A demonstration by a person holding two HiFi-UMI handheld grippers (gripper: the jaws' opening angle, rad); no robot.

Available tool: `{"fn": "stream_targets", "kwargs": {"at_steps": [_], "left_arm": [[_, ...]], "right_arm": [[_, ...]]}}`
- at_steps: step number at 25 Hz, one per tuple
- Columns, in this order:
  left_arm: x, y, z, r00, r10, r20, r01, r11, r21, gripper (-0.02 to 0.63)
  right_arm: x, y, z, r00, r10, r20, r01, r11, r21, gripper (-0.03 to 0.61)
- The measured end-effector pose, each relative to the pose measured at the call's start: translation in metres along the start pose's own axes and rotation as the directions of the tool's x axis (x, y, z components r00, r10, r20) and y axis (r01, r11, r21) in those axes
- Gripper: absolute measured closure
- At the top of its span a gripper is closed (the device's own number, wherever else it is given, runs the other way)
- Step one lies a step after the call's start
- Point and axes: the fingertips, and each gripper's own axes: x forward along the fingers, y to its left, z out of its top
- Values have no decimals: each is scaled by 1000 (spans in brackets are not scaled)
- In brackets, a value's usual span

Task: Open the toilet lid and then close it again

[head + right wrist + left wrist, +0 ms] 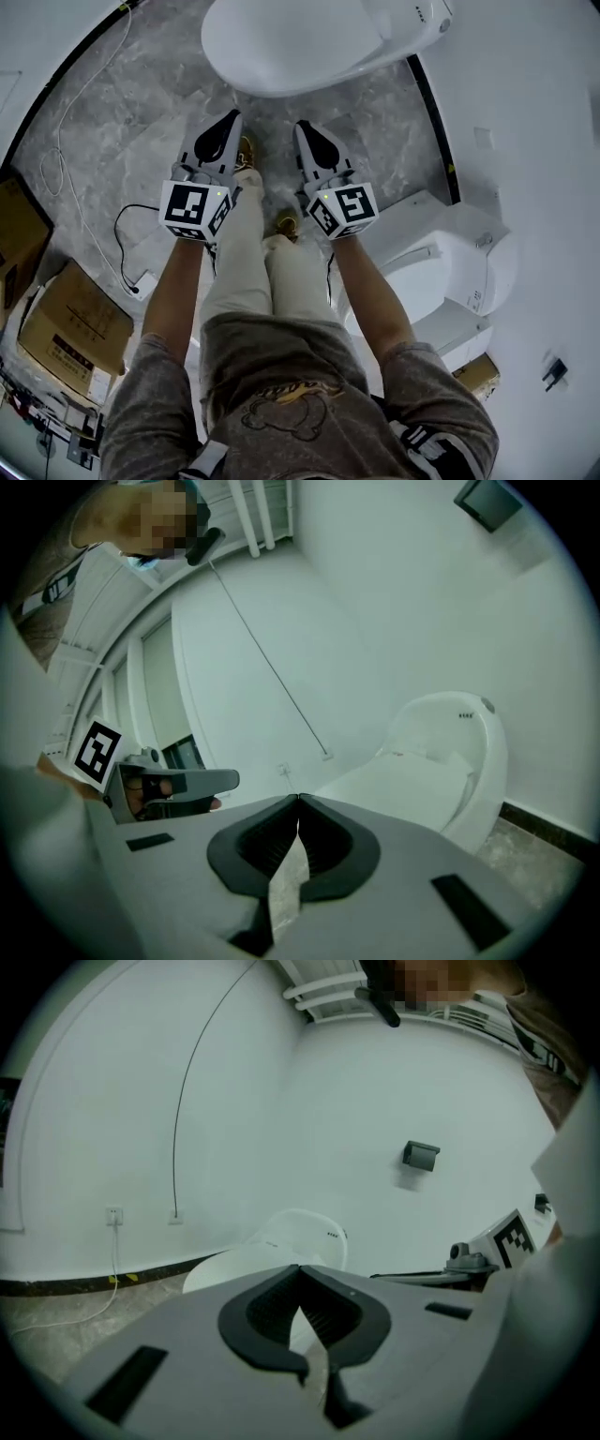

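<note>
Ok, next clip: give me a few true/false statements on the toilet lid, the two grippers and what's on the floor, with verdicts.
1. The toilet lid ahead is down. True.
2. The left gripper is clamped on that lid. False: it is shut on nothing and held short of it.
3. The right gripper is shut and empty. True.
4. The cardboard boxes lie at the person's right. False: they lie at the person's left.
5. A white cable runs over the grey floor at the left. True.
</note>
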Motion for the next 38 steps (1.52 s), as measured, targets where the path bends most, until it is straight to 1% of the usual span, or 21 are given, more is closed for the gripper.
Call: {"fn": "stream_targets", "kwargs": {"at_steps": [5,9,11,14,21,25,30,34,38], "left_arm": [[60,34,-89,999,-3,-34,2,999,-32,604],[90,61,-151,998,8,-69,-12,998,-60,604],[102,75,-172,997,15,-79,-20,998,-63,604],[116,93,-189,996,25,-85,-30,998,-61,605],[126,102,-192,998,14,-59,-17,998,-66,604],[126,102,-191,998,9,-63,-13,997,-79,604],[123,100,-180,998,-12,-58,6,995,-101,606],[116,96,-160,997,-25,-68,18,996,-93,605],[111,86,-126,996,-44,-84,37,996,-76,605]], "right_arm": [[49,-52,-80,998,-42,-47,43,999,31,552],[81,-73,-132,995,-39,-93,42,999,29,552],[96,-77,-151,993,-27,-112,29,999,18,552],[116,-82,-169,992,-17,-125,19,1000,17,552],[136,-85,-175,991,4,-132,-3,1000,9,552],[136,-85,-174,991,-3,-135,5,1000,16,552],[135,-83,-164,991,-17,-135,19,1000,16,552],[131,-77,-149,989,-31,-143,35,999,25,552],[122,-70,-118,990,-49,-135,55,998,38,552]]}}
